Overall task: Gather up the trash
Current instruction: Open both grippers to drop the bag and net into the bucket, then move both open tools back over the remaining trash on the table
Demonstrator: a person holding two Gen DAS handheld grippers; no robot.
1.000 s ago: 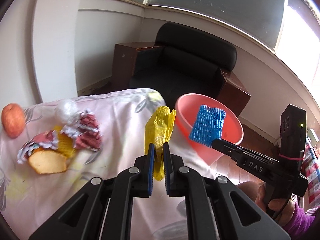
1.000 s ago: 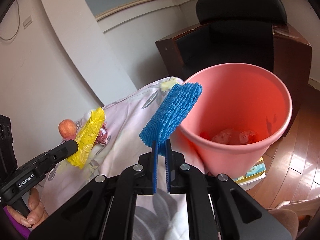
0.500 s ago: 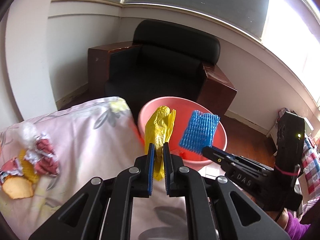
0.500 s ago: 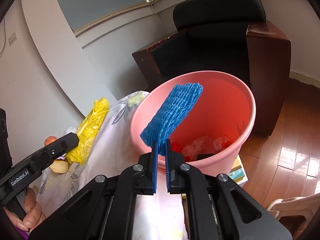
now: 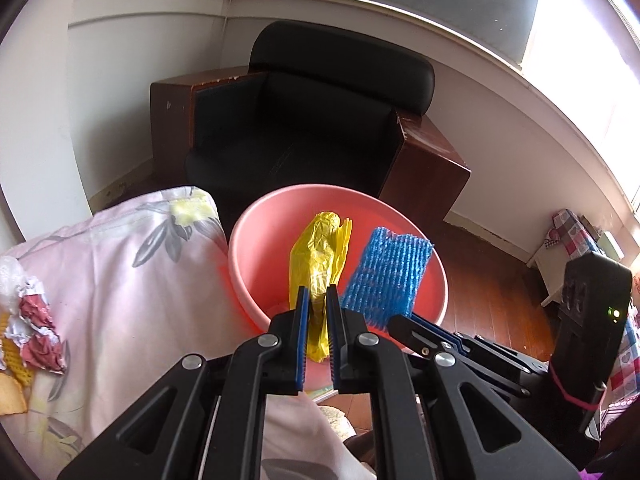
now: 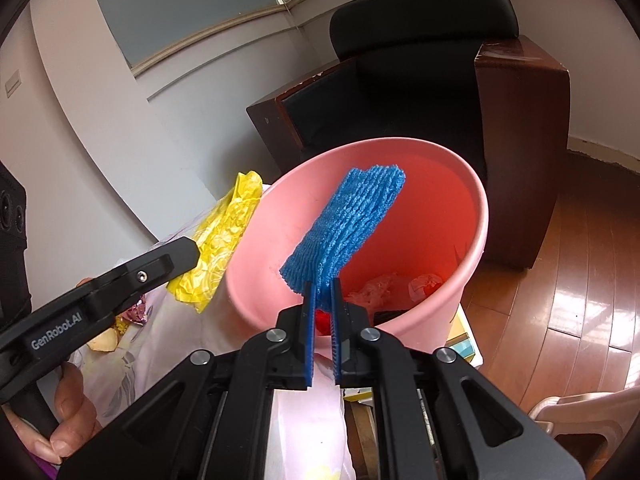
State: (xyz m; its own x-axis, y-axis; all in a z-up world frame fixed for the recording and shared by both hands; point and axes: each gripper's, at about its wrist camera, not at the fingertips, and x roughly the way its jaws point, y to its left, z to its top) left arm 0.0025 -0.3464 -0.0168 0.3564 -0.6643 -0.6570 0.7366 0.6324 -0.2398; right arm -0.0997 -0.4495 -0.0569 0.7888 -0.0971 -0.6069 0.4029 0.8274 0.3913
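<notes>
A pink bucket [image 5: 256,280] [image 6: 476,216] stands on the floor beside a table with a floral cloth [image 5: 132,280]. My left gripper [image 5: 318,300] is shut on a crumpled yellow plastic bag [image 5: 320,252] [image 6: 224,236], held over the bucket's near rim. My right gripper [image 6: 322,292] is shut on a blue foam fruit net [image 6: 348,228] [image 5: 384,276], held above the bucket's opening. Some trash [image 6: 396,286] lies at the bucket's bottom. A hand [image 6: 68,408] grips the left tool's handle.
More wrappers and foil scraps [image 5: 32,320] and a piece of bread [image 5: 10,394] lie on the cloth at the left. A black armchair with brown wooden sides [image 5: 320,128] stands behind the bucket. Wooden floor [image 6: 580,280] extends to the right.
Both grippers have swung from over the table toward the bucket. The yellow bag and the blue net now hang in front of the bucket's opening. The wrappers and fruit slid off to the left.
</notes>
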